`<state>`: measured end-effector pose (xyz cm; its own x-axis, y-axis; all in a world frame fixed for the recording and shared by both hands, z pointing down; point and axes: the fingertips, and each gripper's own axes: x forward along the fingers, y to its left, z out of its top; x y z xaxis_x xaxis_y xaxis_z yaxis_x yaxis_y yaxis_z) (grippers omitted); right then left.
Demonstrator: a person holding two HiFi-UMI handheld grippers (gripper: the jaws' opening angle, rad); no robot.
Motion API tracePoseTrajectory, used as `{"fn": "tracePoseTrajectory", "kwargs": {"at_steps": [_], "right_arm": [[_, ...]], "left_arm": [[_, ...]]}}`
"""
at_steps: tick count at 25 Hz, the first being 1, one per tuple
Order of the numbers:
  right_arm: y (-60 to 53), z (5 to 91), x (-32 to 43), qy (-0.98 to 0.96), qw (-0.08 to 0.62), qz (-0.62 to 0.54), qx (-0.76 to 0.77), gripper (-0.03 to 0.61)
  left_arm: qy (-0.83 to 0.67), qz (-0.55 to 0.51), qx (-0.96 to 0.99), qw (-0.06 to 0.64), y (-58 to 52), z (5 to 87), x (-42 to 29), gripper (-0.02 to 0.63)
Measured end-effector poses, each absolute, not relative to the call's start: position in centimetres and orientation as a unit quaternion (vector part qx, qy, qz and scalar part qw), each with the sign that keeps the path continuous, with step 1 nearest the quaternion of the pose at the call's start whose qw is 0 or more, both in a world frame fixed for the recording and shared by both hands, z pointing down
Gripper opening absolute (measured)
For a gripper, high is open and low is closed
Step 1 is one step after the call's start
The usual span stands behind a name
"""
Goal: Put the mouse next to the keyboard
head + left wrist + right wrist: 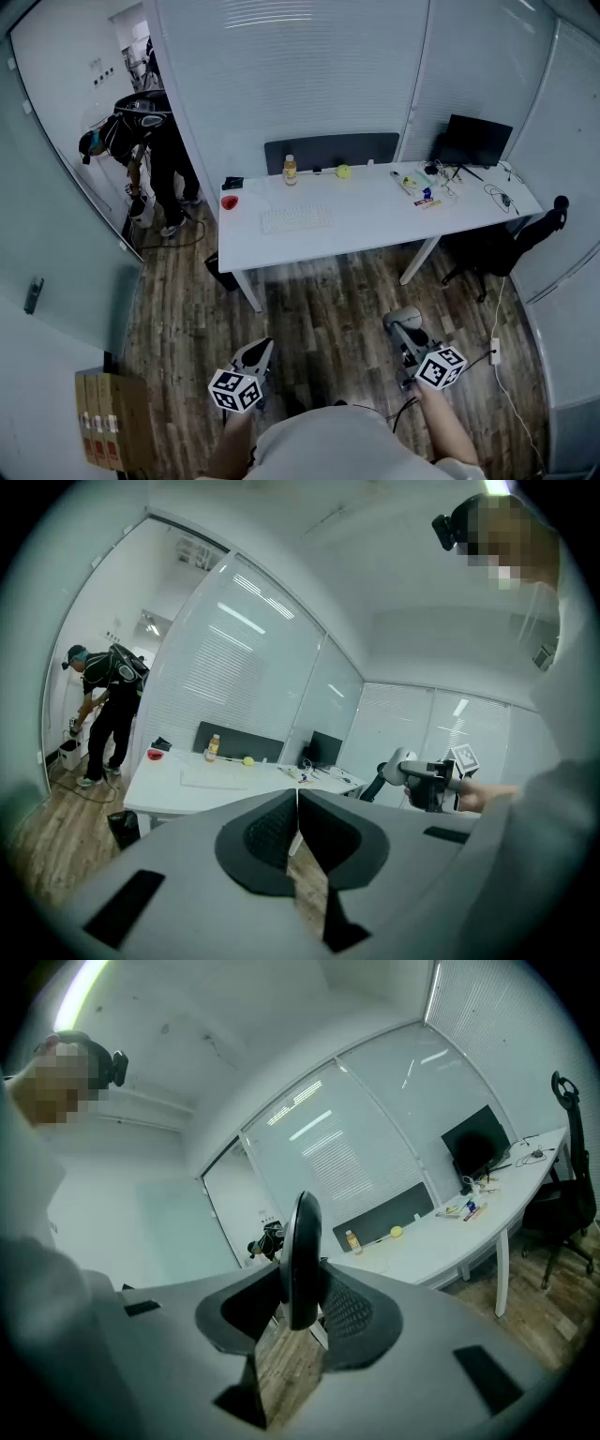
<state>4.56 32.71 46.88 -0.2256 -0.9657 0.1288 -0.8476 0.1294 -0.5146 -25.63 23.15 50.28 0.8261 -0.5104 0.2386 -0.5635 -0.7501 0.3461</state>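
Since the right claw (302, 1309) pinches the mouse (302, 1241) on edge between its pads, the step in hand looks to be the carry, hardly begun. The keyboard (295, 219) lies well ahead of that claw and off to its left, on the white desk (375, 234). Hold the pinch steady, come in over the desk's near edge, and aim for the bare patch just right of the keyboard. The left claw (296, 819), pressed together on nothing, is best held back.
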Motion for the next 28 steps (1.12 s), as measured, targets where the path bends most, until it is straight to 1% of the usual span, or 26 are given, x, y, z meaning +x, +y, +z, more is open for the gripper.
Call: {"fn": "tracePoseTrajectory", "kwargs": {"at_steps": [11,15,28], "right_arm": [[32.1,46.9,3.9,0.746,0.119,-0.243,-0.609,0.141],[32.1,46.3,3.4,0.742,0.131,-0.249,-0.608,0.141],[32.2,47.2,0.1,0.74,0.109,-0.246,-0.617,0.141]], "left_arm": [[-0.286,0.067,0.934,0.205,22.5,50.5,-26.3,0.021],[-0.286,0.068,0.933,0.205,22.5,50.3,-26.9,0.021],[-0.264,0.082,0.939,0.205,22.6,51.7,-29.3,0.021]]}}
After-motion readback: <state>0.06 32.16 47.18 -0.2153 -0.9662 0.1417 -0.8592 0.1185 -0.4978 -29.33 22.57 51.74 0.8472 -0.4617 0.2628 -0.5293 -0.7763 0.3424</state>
